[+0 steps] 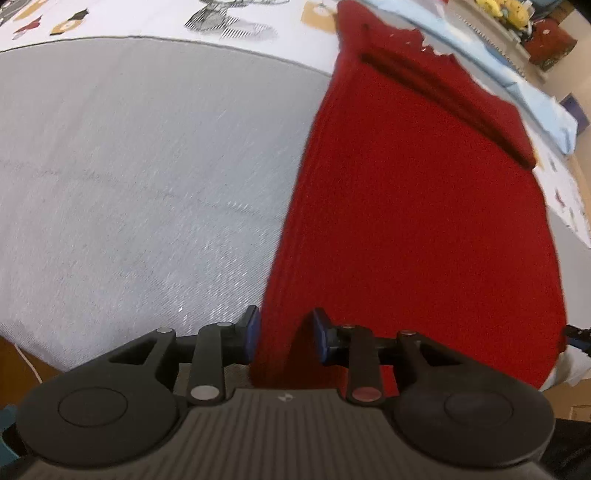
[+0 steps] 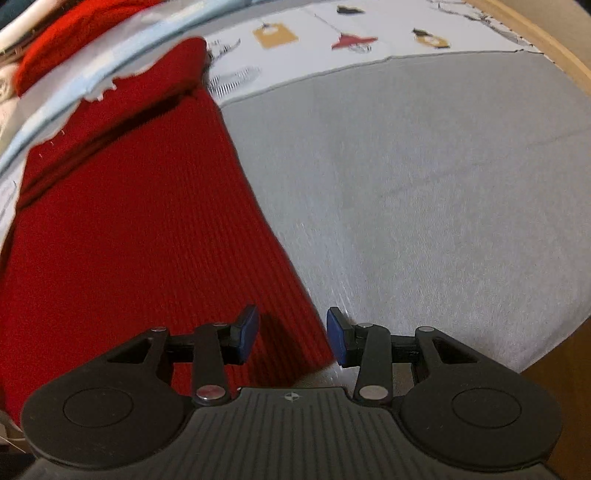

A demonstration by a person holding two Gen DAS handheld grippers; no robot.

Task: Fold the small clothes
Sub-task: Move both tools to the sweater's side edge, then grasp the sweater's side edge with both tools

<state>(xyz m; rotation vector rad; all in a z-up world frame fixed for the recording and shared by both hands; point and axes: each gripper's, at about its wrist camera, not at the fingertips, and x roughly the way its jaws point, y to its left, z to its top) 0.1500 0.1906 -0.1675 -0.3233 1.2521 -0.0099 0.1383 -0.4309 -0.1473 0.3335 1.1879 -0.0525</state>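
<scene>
A red ribbed knit garment lies spread flat on a grey cloth that covers the surface, with a white printed sheet showing beyond the cloth's far edge. Seen from the left wrist camera, the left gripper sits at the garment's near left corner, its jaws spread; the left blue pad rests just at the garment's left edge while the right blue pad stands over the red knit, so a strip of the fabric runs back between the two and under the gripper body. Nothing shows the fabric pinched. From the right wrist camera, the right gripper is at the opposite near corner, jaws likewise spread: its left pad is over the red knit, its right pad is over the grey cloth, and the garment's right edge passes diagonally through the gap between them. A darker fold line crosses the garment near its far end in both views, and the far hem there looks ragged against a pale blue fabric lying beyond it. More red cloth is bunched at the upper left of the right view, well apart from the grippers.
</scene>
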